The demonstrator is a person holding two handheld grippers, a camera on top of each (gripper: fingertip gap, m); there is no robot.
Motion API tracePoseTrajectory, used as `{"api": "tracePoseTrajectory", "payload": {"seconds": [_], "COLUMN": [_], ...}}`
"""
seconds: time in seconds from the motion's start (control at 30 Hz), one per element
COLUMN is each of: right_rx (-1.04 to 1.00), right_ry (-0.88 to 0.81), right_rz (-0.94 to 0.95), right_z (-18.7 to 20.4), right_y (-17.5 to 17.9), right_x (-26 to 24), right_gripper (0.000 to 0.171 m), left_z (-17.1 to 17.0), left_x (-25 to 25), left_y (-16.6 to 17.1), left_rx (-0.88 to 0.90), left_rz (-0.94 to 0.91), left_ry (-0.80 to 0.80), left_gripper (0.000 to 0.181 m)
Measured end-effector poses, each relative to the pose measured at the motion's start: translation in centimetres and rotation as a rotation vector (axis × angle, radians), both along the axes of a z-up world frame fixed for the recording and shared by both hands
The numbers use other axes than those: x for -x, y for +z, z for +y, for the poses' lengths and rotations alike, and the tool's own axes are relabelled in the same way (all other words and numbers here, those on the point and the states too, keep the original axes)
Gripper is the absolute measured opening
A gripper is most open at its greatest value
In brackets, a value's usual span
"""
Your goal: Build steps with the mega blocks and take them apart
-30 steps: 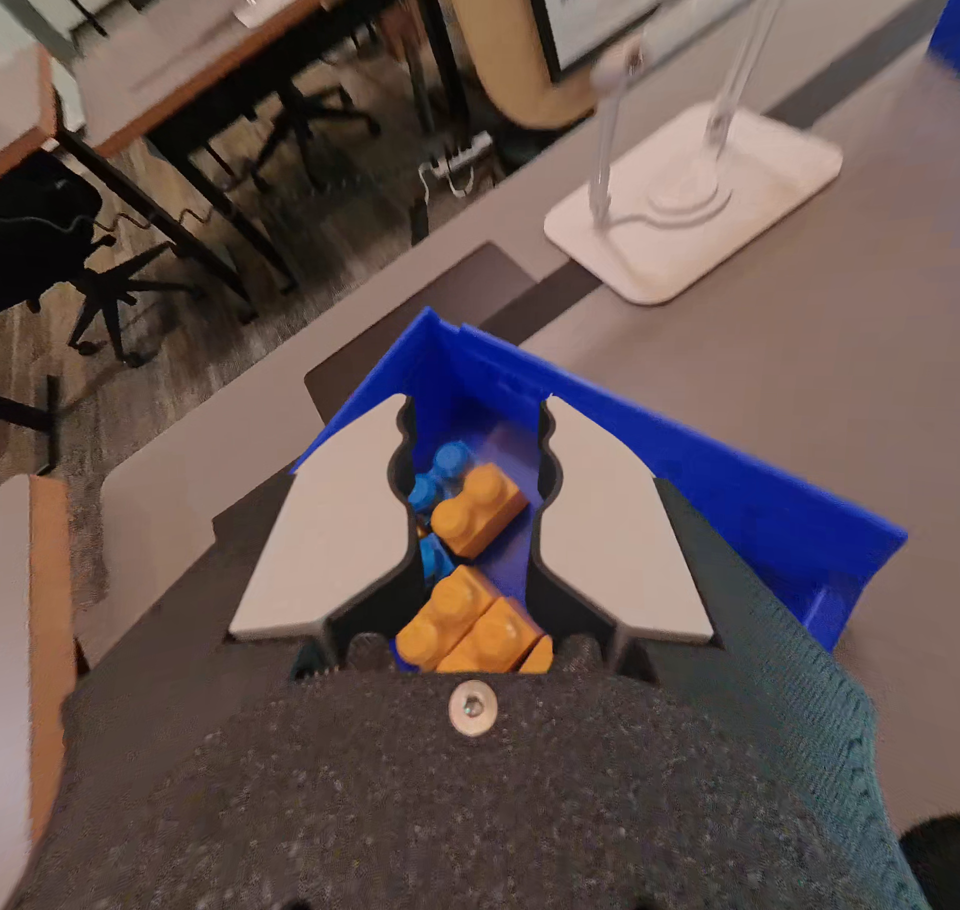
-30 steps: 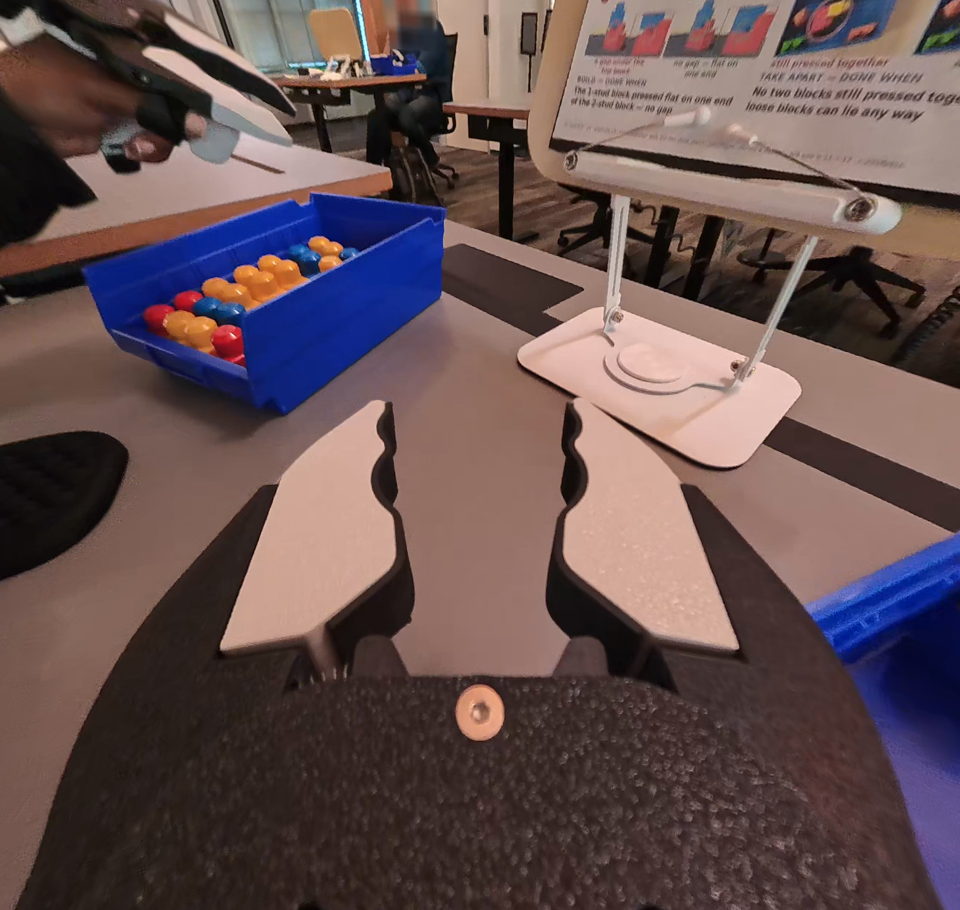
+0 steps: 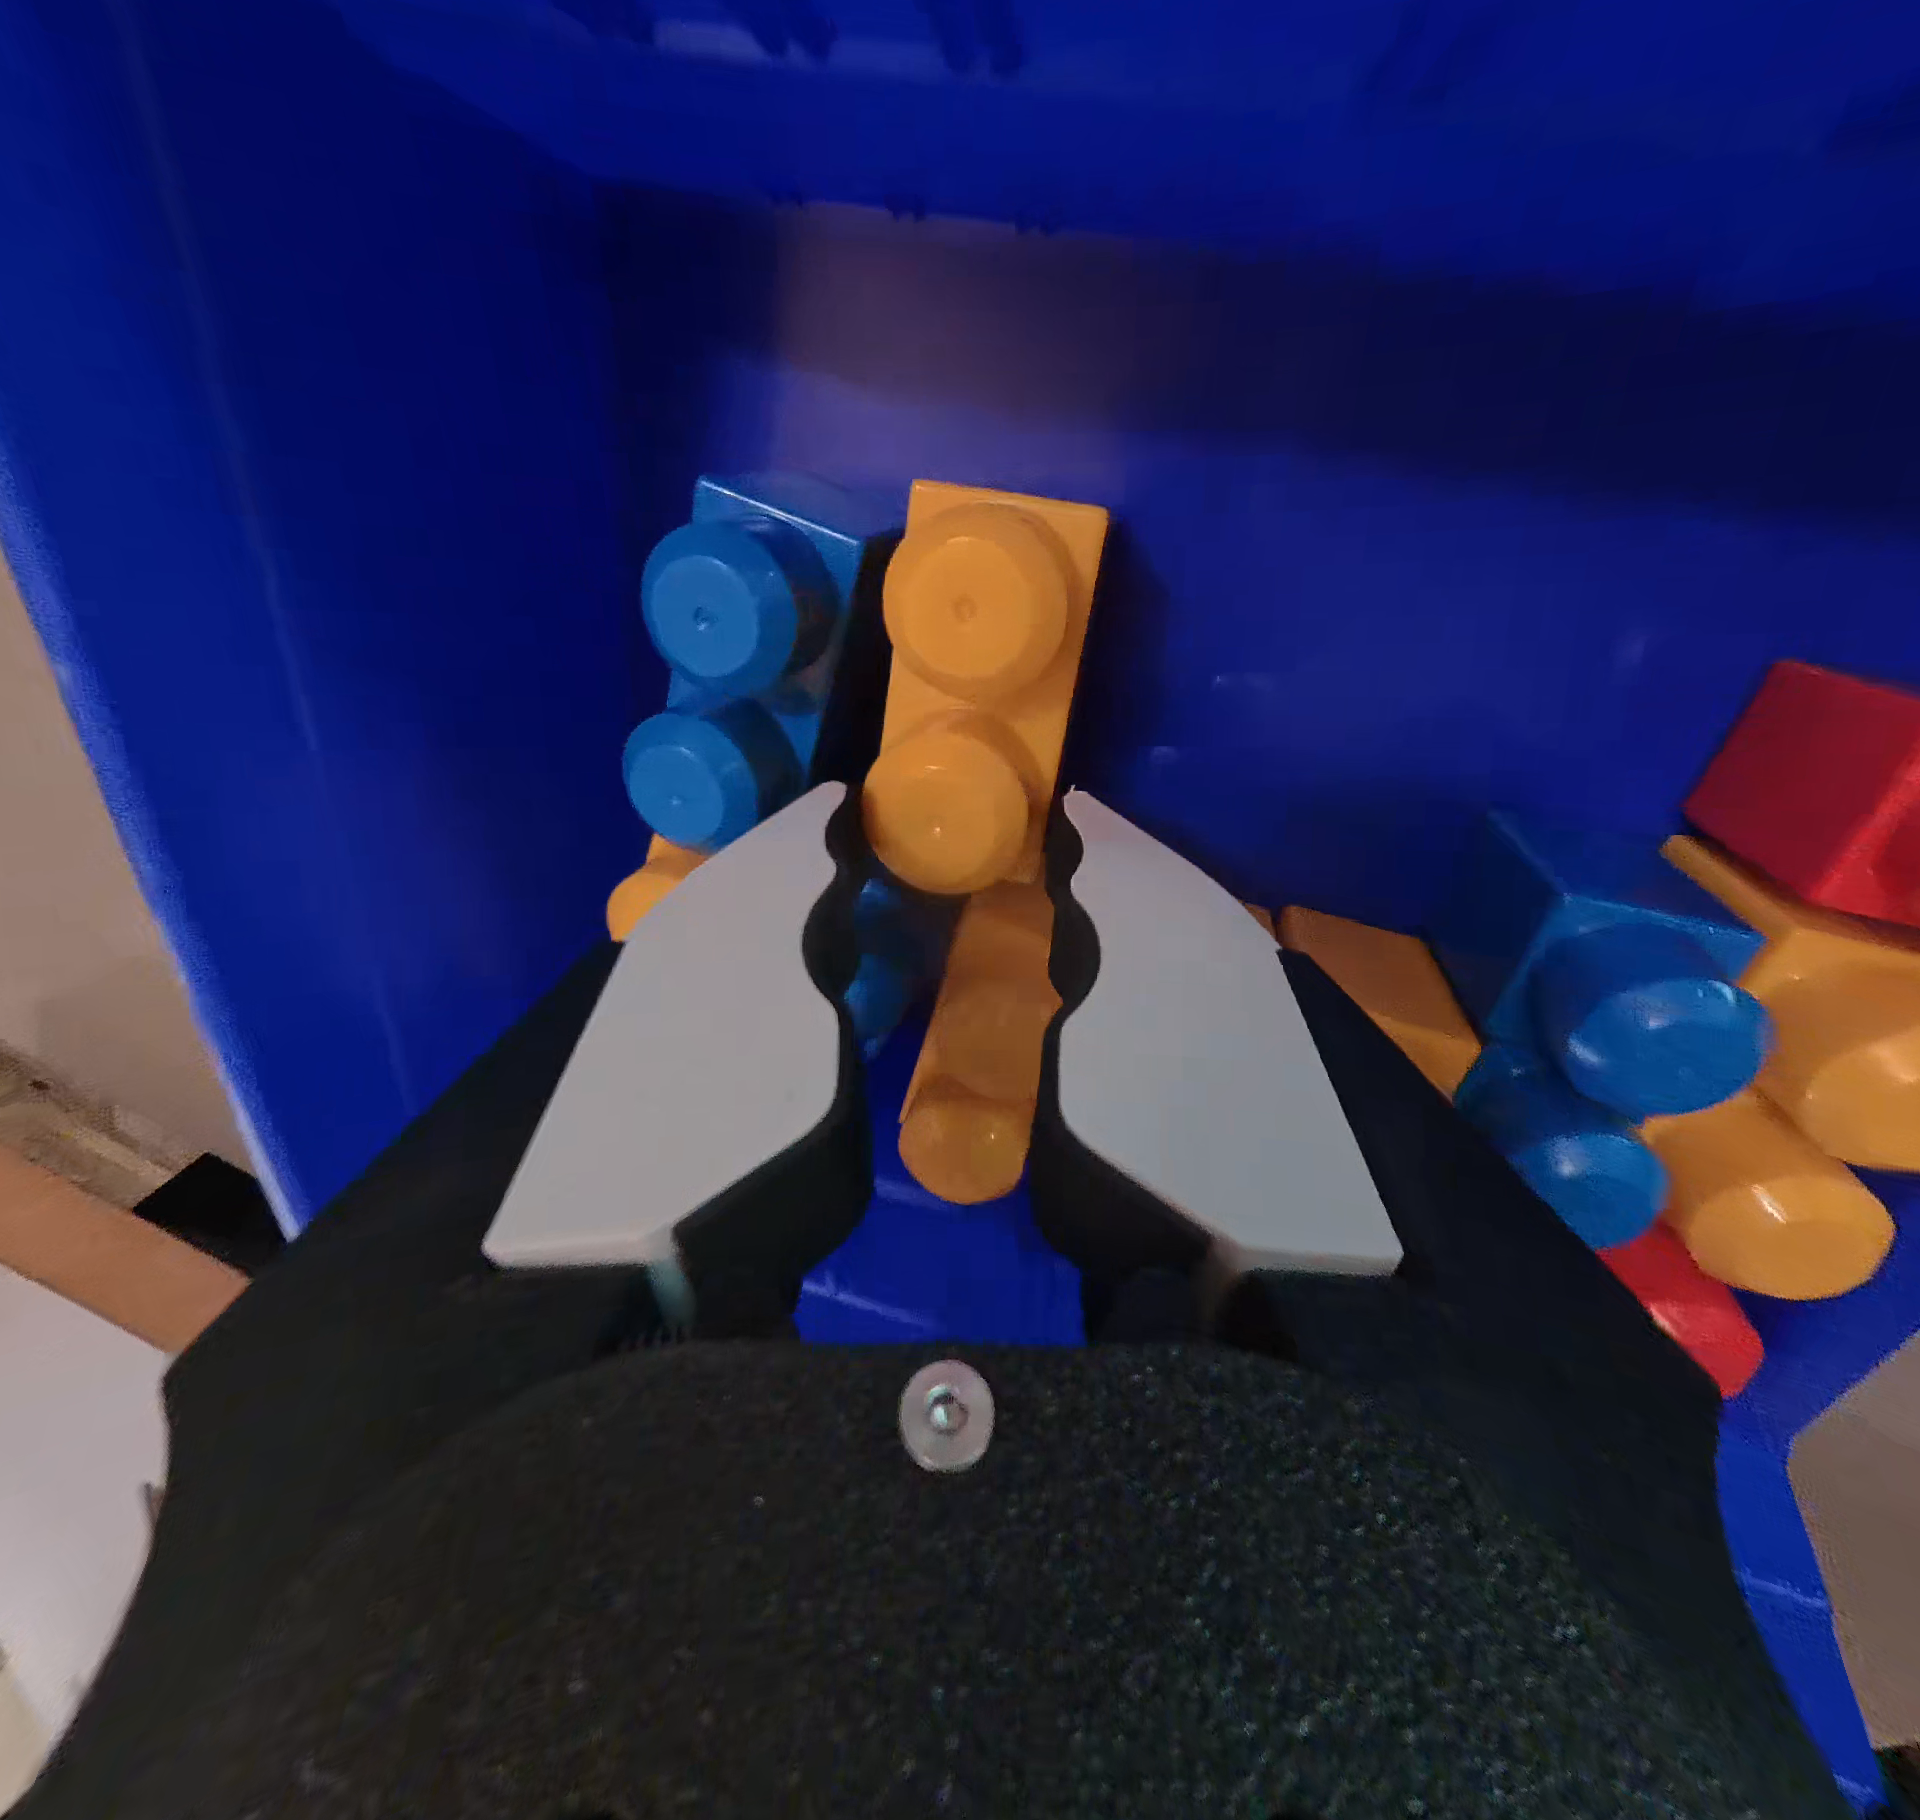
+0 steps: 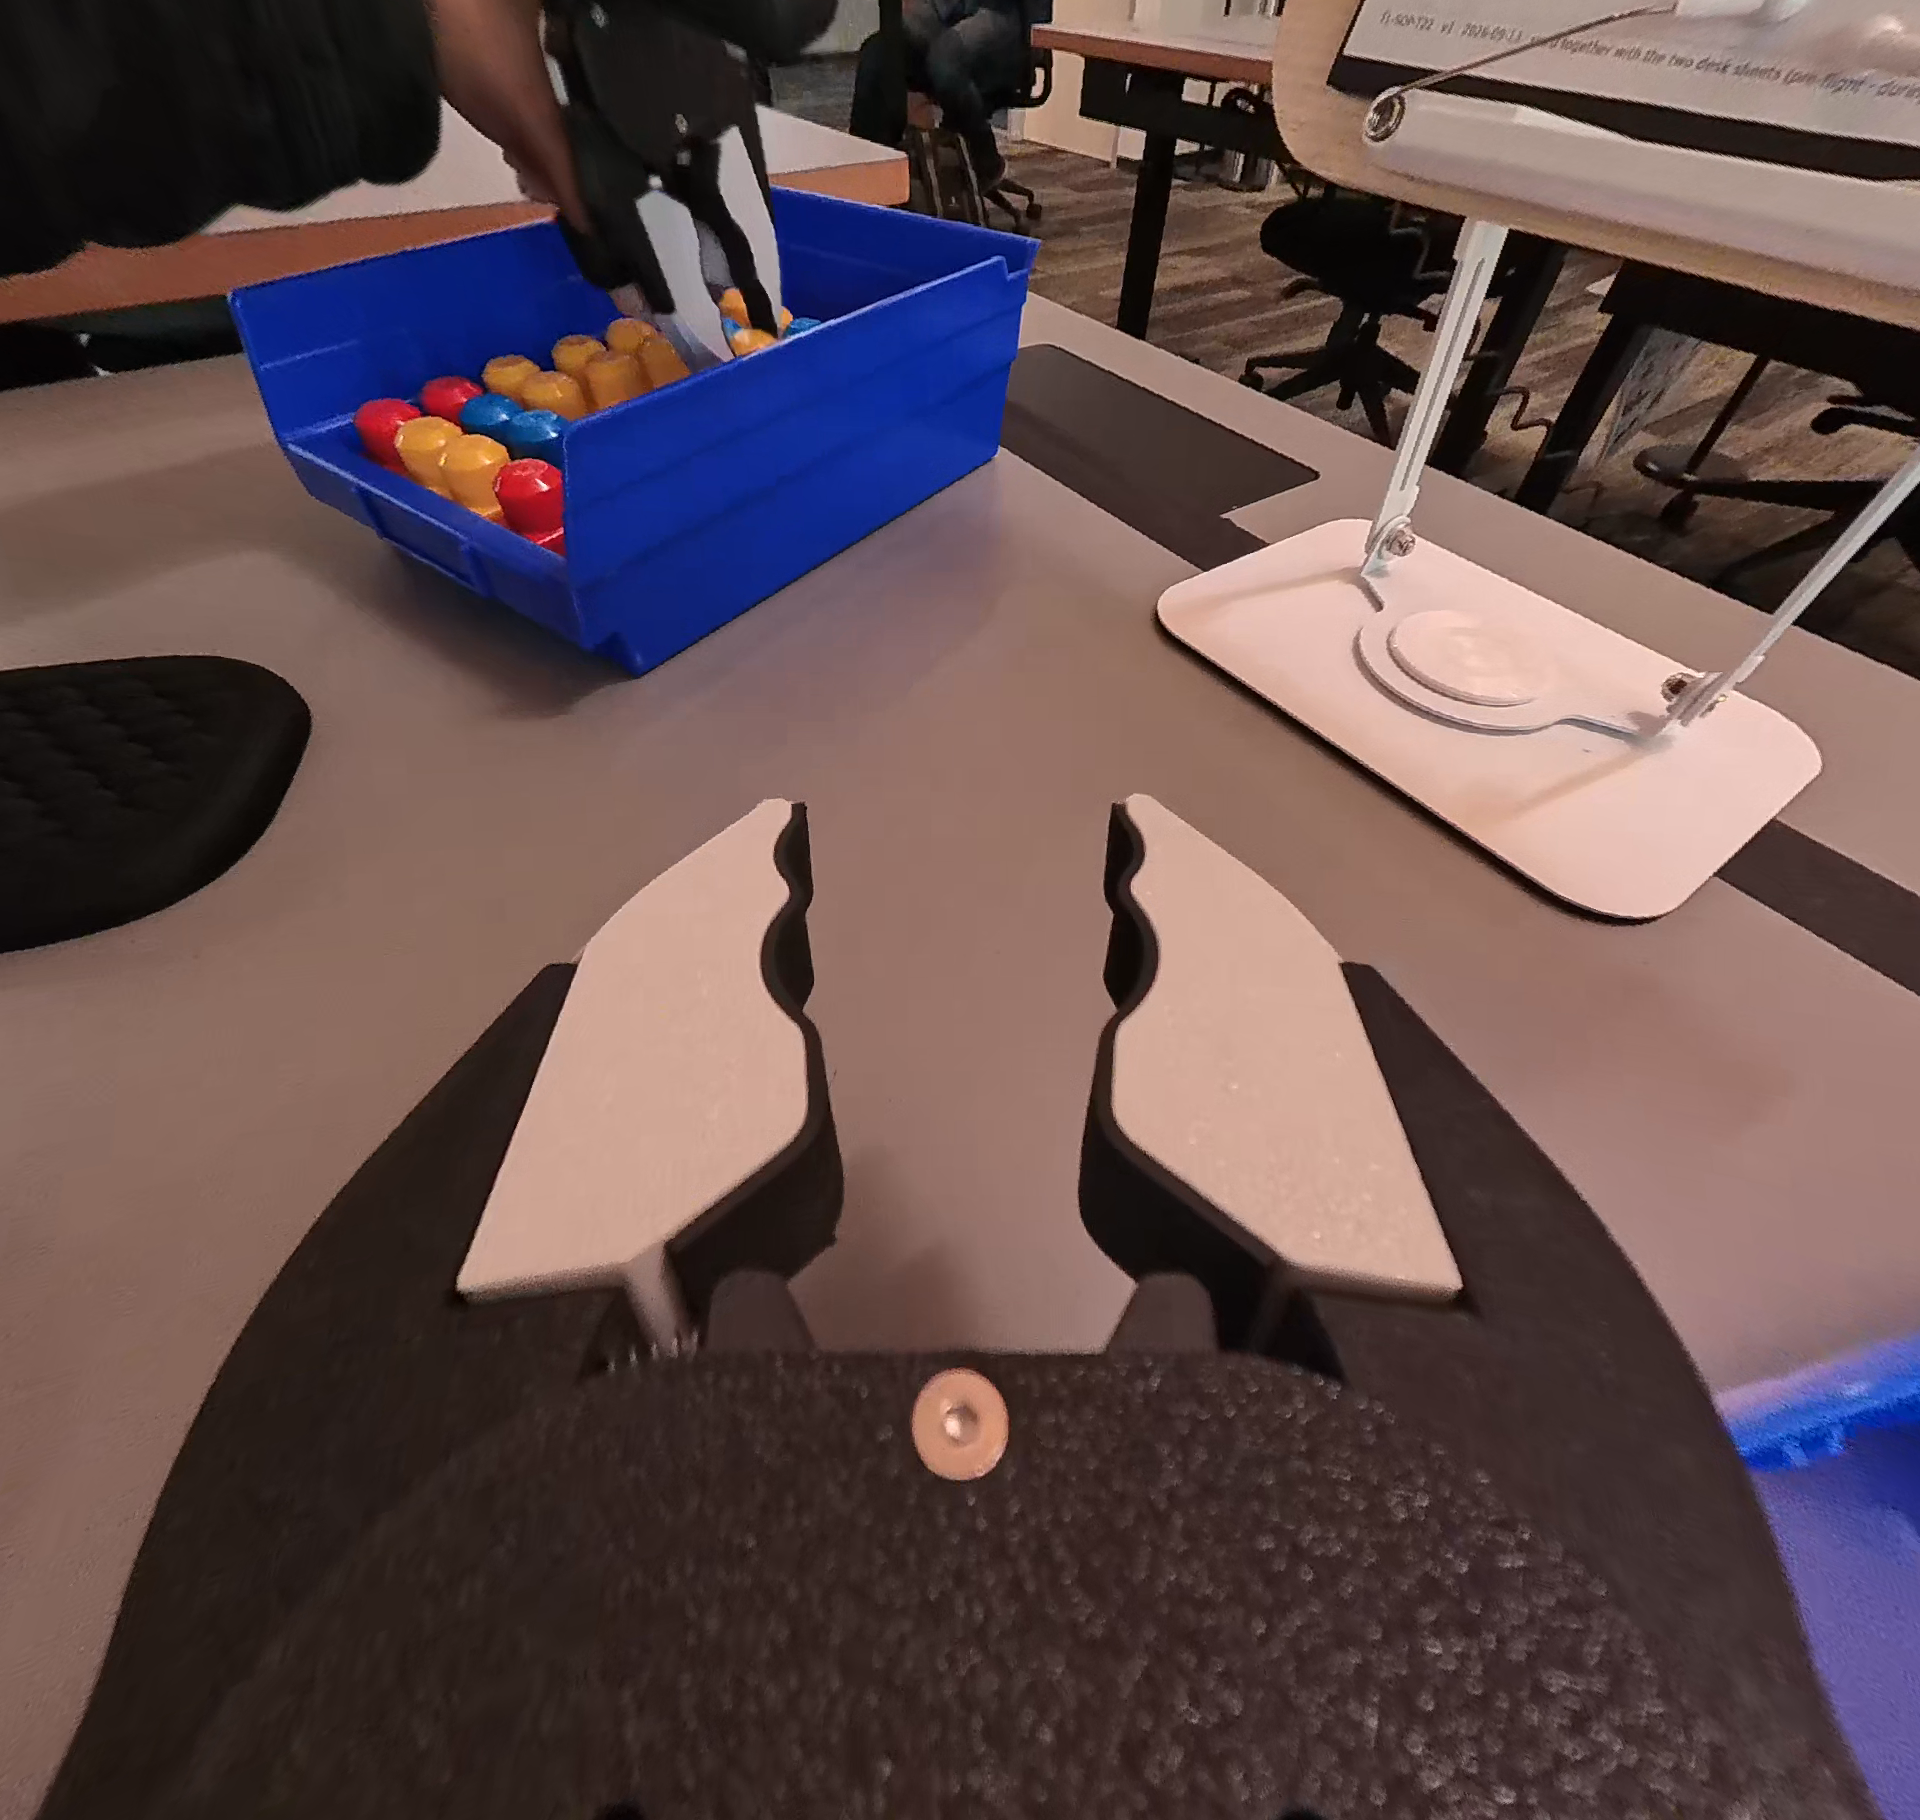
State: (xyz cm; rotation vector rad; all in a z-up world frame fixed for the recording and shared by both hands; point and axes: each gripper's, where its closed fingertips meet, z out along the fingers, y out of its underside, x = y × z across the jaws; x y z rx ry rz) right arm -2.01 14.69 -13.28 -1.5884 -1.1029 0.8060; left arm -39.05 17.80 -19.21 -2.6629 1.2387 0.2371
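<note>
The orange two-stud block [image 3: 982, 690] stands on end against the far wall of the blue bin [image 4: 790, 482], close to the bin's far left corner, with a blue two-stud block [image 3: 727, 669] just beside it on the left. A second ago the left tongs [image 3: 951, 814] hung above the bin; now they are down inside it, jaws narrowed to roughly a block's width, tips either side of the orange block's nearer stud. Whether they press it yet I cannot tell, and a second orange block [image 3: 977, 1043] lies in the gap between the jaws. I judge the first pick for the step is starting.

The right tongs [image 4: 956, 825] hover wide and empty over the grey worktop [image 4: 935, 690], much as before.

From the left wrist view I count two blue two-stud blocks, two red ones [image 3: 1849, 804] toward the bin's right side, and at least four orange ones; the heap hides others. One white stand [image 4: 1496, 721] sits toward the worktop's far right edge, one black pad [image 4: 114, 783] at its left edge.
</note>
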Motion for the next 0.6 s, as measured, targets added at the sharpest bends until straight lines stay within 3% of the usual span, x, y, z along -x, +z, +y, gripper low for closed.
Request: {"api": "tracePoseTrajectory", "payload": {"seconds": [0.2, 0.37, 0.6], "right_rx": [-0.023, -0.079, -0.158], "right_ry": [0.008, 0.026, 0.103], "right_rz": [0.016, -0.002, -0.04], "right_z": [-0.2, -0.8, -2.9], "right_y": [0.6, 1.3, 1.7], "right_x": [0.0, 0.2, 1.2], "right_gripper": [0.054, 0.052, 0.05], "left_z": [-0.7, -1.9, -5.8], "left_x": [-2.0, -7.8, -20.1], "left_y": [5.8, 10.5, 10.5], "left_rx": [-0.14, -0.261, -0.267], "left_rz": [-0.028, -0.098, -0.199], "left_ry": [-0.07, -0.182, -0.422], "left_gripper": [0.033, 0.033, 0.033]}}
